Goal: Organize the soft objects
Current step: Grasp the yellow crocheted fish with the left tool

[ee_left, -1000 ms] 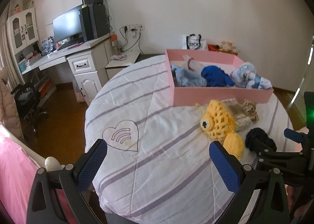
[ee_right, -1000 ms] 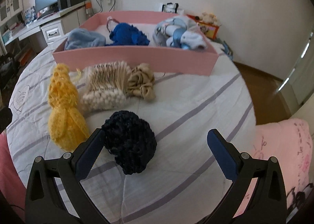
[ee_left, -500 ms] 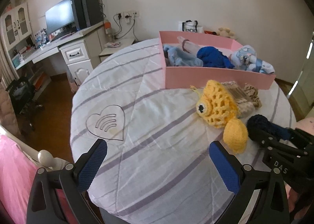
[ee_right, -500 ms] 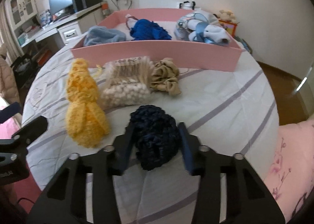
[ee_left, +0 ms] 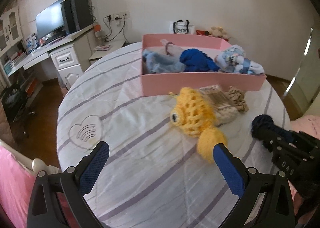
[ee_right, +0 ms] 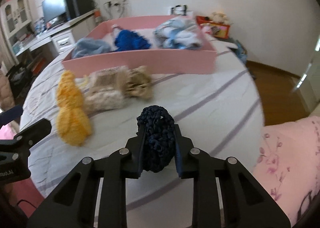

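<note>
My right gripper (ee_right: 159, 138) is shut on a dark navy crocheted ball (ee_right: 157, 128) and holds it just above the round table; the ball also shows in the left wrist view (ee_left: 262, 123). My left gripper (ee_left: 160, 160) is open and empty over the table's near side. A yellow crocheted fish (ee_left: 192, 116) (ee_right: 70, 106) lies mid-table beside a bag of cotton swabs (ee_right: 108, 90) and a beige scrunchie (ee_right: 140, 84). A pink box (ee_left: 200, 84) (ee_right: 140, 62) at the far side holds blue and light-blue soft items.
The table has a white striped cloth (ee_left: 120, 118) with a heart mark (ee_left: 86, 132). A pink bedspread (ee_right: 290, 158) lies to the right. A desk with a monitor (ee_left: 50, 22) stands at the far left. Wood floor surrounds the table.
My right gripper has shut on the navy ball and lifted it off the cloth. Both cameras have moved closer to the pink box.
</note>
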Available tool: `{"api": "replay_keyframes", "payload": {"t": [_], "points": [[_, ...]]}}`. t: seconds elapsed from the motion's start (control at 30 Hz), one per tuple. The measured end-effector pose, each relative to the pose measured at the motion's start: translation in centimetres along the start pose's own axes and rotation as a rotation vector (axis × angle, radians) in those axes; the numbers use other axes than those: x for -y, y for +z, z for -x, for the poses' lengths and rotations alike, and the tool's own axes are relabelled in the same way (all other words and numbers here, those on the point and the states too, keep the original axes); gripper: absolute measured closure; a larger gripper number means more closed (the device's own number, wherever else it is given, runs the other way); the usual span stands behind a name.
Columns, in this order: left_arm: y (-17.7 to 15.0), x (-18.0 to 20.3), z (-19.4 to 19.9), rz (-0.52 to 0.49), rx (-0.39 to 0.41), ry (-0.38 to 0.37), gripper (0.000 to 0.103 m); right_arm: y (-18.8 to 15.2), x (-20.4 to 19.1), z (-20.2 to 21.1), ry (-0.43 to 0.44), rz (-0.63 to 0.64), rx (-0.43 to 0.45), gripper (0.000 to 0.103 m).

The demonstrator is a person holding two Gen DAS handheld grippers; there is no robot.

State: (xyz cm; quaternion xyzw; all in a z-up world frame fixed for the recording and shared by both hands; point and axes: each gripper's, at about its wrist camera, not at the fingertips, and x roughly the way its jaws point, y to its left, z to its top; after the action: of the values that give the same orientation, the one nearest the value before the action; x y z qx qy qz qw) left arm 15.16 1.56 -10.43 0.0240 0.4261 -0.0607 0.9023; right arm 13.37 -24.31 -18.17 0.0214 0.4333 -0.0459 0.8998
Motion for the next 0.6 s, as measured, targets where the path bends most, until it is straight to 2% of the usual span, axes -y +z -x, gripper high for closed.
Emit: {"api": "replay_keyframes", "payload": {"t": [0.2,0.5,0.57,0.6], "points": [[0.7,2.1,-1.1,-0.047,-0.023,-0.012,0.0,0.6,2.8,-0.4,-0.018,-0.059,0.0,0.081],[1.9,3.8,-4.9,-0.065,-0.077,-0.019,0.0,1.3,3.2,-2.2,0.008,-0.057,-0.009,0.079],[2.2,3.9,-5.6,-0.058,-0.083,-0.032,0.007,1.4,3.4,-2.5,0.02,-0.062,-0.01,0.078],[2.3,3.9,-5.9,-0.053,-0.088,-0.041,0.018,1.3,3.5,-2.5,0.023,-0.064,-0.011,0.077]]}}
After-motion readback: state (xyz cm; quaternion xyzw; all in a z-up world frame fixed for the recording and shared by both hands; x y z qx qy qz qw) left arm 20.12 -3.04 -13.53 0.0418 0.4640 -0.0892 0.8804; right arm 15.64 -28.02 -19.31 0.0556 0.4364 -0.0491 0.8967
